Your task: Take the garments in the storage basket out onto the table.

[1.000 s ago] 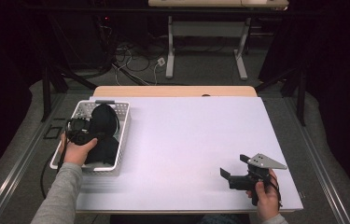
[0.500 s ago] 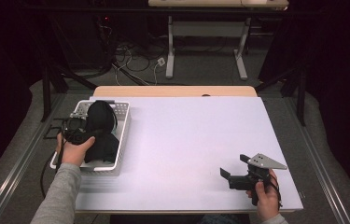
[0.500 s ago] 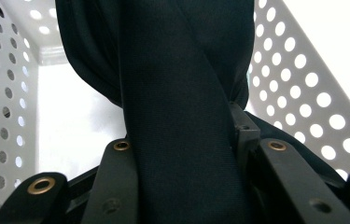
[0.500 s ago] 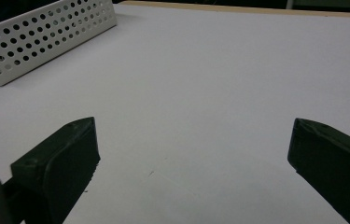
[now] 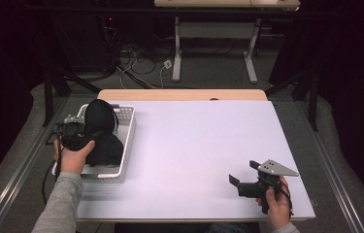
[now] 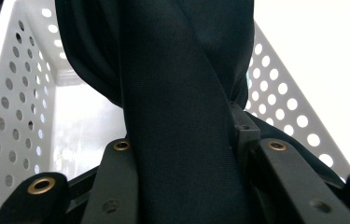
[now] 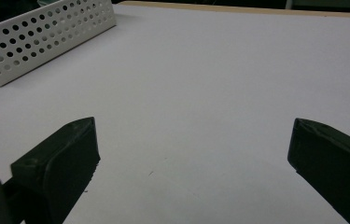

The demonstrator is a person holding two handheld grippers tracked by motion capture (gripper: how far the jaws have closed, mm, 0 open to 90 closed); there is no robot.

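- High view: the left gripper is largely covered by the left hand and by the black cloth, so its jaws cannot be made out here. The cloth sits bunched in the white basket at the table's left edge, its upper part standing above the rim. The left forearm (grey sleeve) enters from the bottom left and reaches over the basket's near left corner. The right hand holds the right gripper low over the near right part of the table, well apart from the basket, jaws pointing left.
- Left gripper view: a taut band of cloth runs up between the two jaws, which are closed on it. The cloth's top is cut off by the frame, and it hides much of the basket's floor.
- Right gripper view: the jaws stand wide apart with nothing between them (bare table beyond). One corner of the basket shows at upper left.
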